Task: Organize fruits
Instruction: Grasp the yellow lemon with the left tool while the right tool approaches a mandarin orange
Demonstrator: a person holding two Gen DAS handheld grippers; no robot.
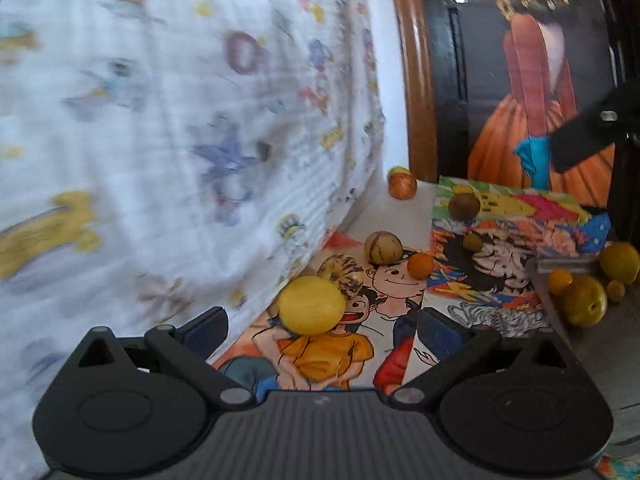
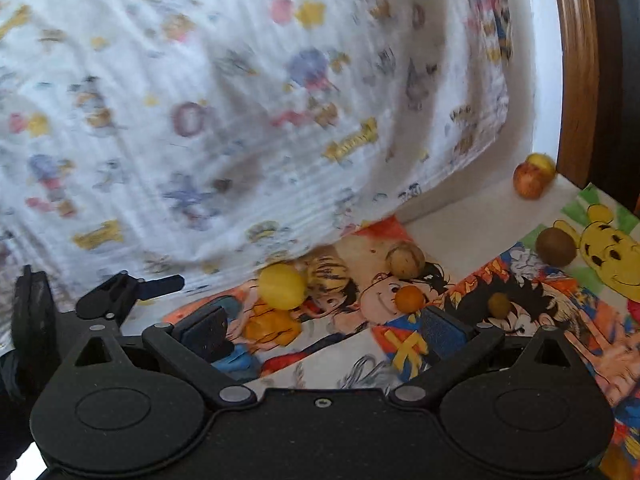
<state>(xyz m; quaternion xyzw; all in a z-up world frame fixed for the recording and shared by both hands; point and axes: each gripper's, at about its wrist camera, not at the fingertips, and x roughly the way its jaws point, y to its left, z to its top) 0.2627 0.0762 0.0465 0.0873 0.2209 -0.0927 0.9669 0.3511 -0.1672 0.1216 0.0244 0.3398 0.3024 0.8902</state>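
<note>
Several fruits lie on a cartoon-print mat (image 1: 332, 356). A round yellow fruit (image 1: 311, 305) lies just ahead of my open left gripper (image 1: 322, 330), untouched. Behind it are a striped fruit (image 1: 347, 276), a tan fruit (image 1: 383, 247), a small orange fruit (image 1: 420, 265), a brown fruit (image 1: 464, 205) and a red-yellow apple (image 1: 402, 184). My right gripper (image 2: 324, 328) is open and empty above the mat, with the small orange fruit (image 2: 410, 298) just beyond its right finger and the yellow fruit (image 2: 282, 286) ahead to the left. The left gripper (image 2: 132, 288) shows at that view's left.
A white printed sheet (image 1: 160, 120) hangs along the left and reaches down to the mat. A wooden frame (image 1: 418, 80) and a dark panel with a picture (image 1: 536, 80) stand behind. Several yellow fruits (image 1: 586, 300) sit grouped at the right on a grey surface.
</note>
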